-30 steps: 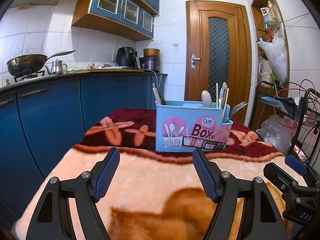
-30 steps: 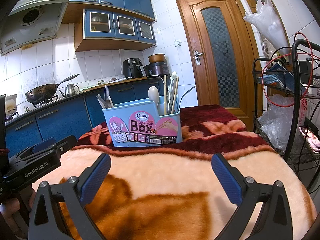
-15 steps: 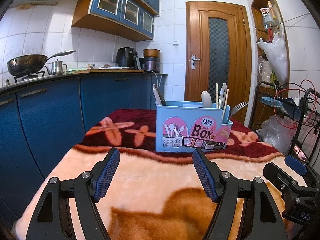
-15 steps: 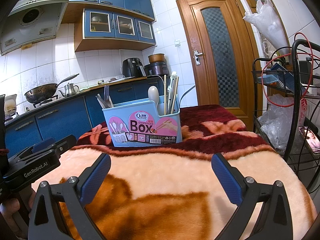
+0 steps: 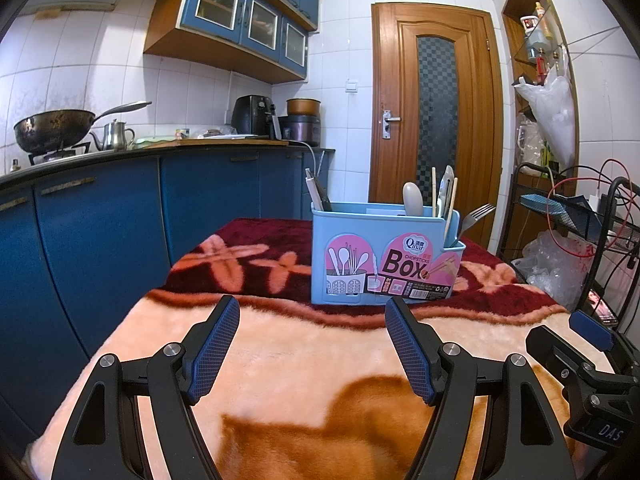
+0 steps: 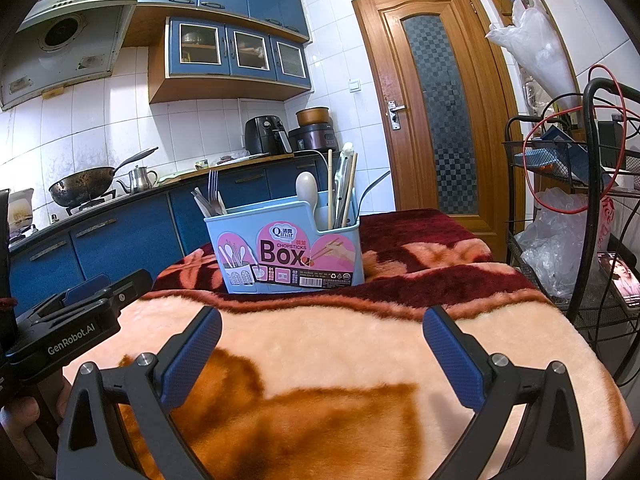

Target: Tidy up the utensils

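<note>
On the far, dark-red part of the plush orange and peach blanket (image 5: pixel 304 344) stands the light-blue plastic chopsticks box (image 5: pixel 380 256), holding a white spoon (image 5: pixel 413 199), wooden chopsticks (image 5: pixel 433 191) and a metal fork (image 5: pixel 476 216). My left gripper (image 5: pixel 310 344) and right gripper (image 6: pixel 320 344) hover wide apart, empty, well short of it.

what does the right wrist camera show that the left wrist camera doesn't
Only the right wrist view shows the range hood, a phone lit on the rack, and the left gripper's side. Only the left wrist view shows a fork leaning out of the box's right end, and the right gripper's side. Both show the blue utensil box on the blanket, the wok, the door, and their own open jaws.
</note>
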The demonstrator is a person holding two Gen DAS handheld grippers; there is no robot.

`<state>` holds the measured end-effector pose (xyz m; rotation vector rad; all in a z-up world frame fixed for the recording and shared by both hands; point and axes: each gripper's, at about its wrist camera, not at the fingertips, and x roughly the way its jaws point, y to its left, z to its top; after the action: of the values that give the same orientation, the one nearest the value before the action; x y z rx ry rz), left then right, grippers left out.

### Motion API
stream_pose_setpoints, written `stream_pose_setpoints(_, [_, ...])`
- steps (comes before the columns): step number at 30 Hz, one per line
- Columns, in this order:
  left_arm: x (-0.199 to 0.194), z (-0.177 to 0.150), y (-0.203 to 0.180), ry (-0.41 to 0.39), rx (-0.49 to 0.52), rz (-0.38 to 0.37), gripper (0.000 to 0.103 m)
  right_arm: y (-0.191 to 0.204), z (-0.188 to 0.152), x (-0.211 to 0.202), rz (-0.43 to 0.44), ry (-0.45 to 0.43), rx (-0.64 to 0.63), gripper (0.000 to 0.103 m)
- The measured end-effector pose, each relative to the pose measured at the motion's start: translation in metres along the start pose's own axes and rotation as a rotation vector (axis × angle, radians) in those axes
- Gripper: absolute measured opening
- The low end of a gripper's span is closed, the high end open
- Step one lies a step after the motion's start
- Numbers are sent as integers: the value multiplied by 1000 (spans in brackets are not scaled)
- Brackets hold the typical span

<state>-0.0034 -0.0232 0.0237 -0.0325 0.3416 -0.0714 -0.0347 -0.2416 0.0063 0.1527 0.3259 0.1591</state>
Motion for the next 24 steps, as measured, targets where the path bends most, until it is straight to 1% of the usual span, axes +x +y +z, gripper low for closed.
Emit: stream_pose_setpoints(24, [-1, 0, 0, -2, 0, 1, 77, -1, -1, 0, -1, 1, 3, 103])
